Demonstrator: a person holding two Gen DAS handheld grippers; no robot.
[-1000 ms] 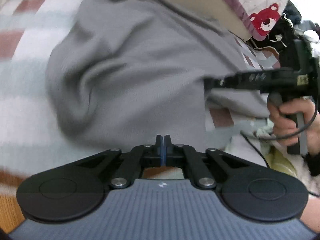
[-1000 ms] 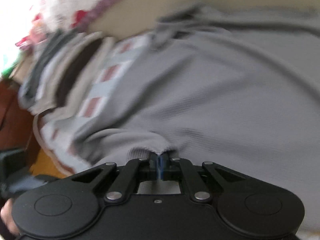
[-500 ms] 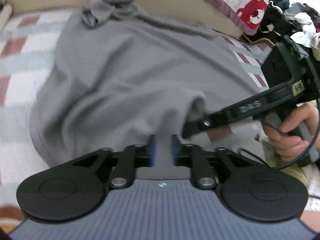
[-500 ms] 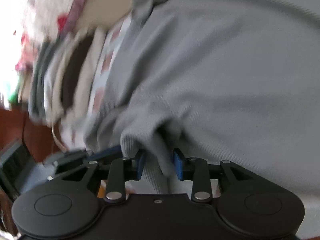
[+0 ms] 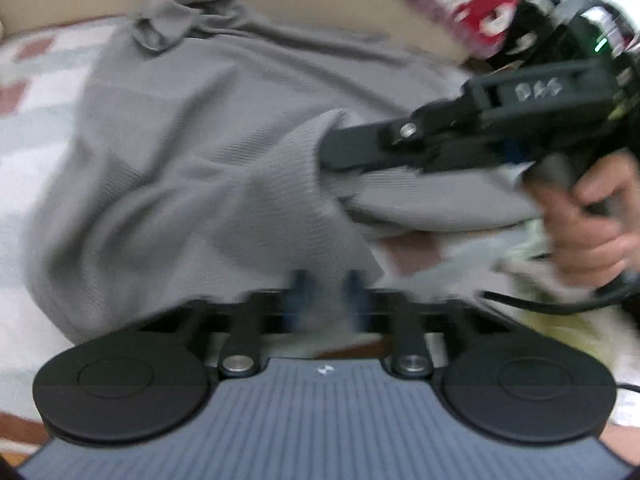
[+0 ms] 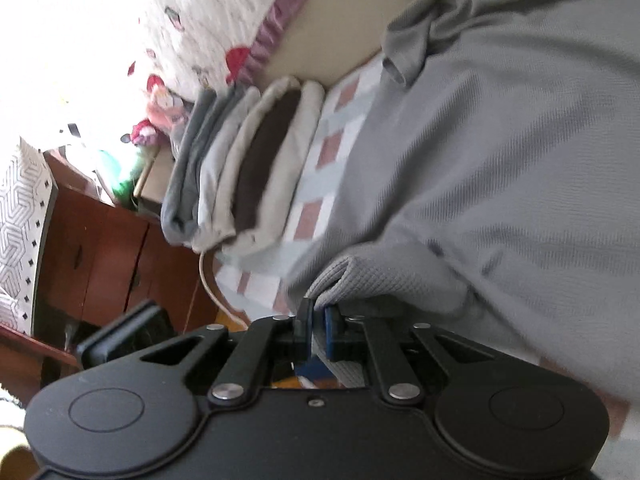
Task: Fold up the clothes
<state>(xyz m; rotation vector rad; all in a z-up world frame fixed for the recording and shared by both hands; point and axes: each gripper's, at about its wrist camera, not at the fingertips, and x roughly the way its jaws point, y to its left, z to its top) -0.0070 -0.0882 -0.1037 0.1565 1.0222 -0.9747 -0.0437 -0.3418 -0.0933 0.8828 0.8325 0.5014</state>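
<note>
Checked in white, pale blue and dusty red, the bed cover (image 5: 36, 128) carries the grey sweater (image 5: 180, 140), which lies spread across most of it with a crumpled end at the far edge against a beige board. Its near ribbed edge is lifted where the 2 tongs meet it.

The right tongs (image 6: 318, 320) are closing, with the ribbed edge pinched between their pads; the left tongs (image 5: 325, 284) are closing too, their blurred pads apart with grey knit between them. A hand (image 5: 588, 220) grips the right tool's handle at the right.

Several things could go wrong from here, as I judge it:
- the left pads may close on only a thin lip of knit, so it slips out when lifted;
- the 2 grips sit close together, so the hem may bunch into a crooked fold;
- the loose far end could drag along and crease.

On the right-hand side of the bed, well apart from the sweater, stands a stack of folded clothes (image 6: 248, 160) (greys, beige, 1 dark brown); beyond it sit a patterned quilt (image 6: 192, 20) and a reddish wooden cabinet (image 6: 108, 248).
</note>
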